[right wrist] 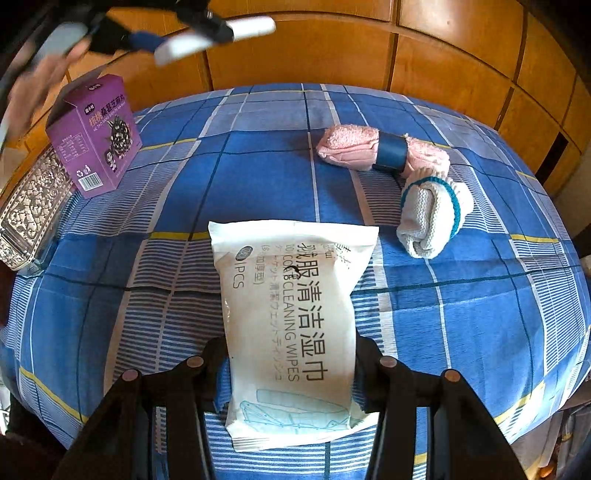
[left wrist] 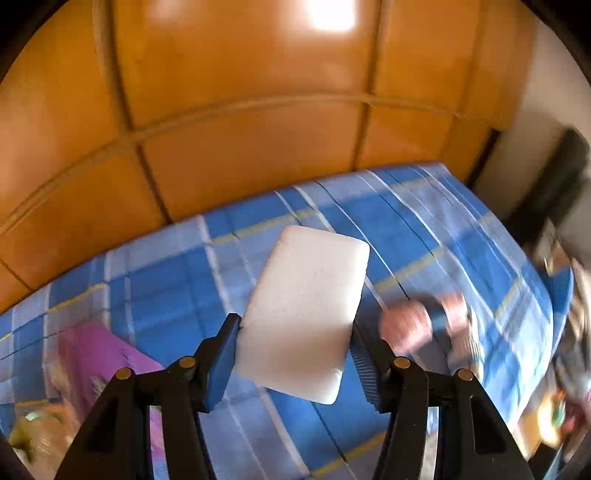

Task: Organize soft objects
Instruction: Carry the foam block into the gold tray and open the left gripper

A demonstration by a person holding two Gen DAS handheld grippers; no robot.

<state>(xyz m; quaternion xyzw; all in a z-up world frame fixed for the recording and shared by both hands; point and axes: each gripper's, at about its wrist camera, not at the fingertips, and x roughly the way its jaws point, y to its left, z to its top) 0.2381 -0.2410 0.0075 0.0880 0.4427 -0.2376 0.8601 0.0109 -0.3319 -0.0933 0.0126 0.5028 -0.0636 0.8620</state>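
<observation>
My left gripper [left wrist: 295, 332] is shut on a white sponge block [left wrist: 306, 310] and holds it up above the blue plaid cloth [left wrist: 424, 229]. It also shows blurred at the top left of the right wrist view [right wrist: 218, 33]. My right gripper [right wrist: 291, 354] is shut on a white pack of cleaning wipes [right wrist: 291, 314] that lies on the cloth [right wrist: 221, 166]. A rolled pink towel with a dark blue band [right wrist: 380, 149] and a rolled white cloth with teal edging [right wrist: 430, 214] lie at the far right. They show blurred in the left wrist view [left wrist: 424, 325].
A purple snack box [right wrist: 96, 136] stands at the far left, also seen blurred in the left wrist view [left wrist: 99, 354]. A clear patterned glass container [right wrist: 31, 214] sits at the left edge. Wooden wardrobe panels [right wrist: 443, 55] rise behind the table.
</observation>
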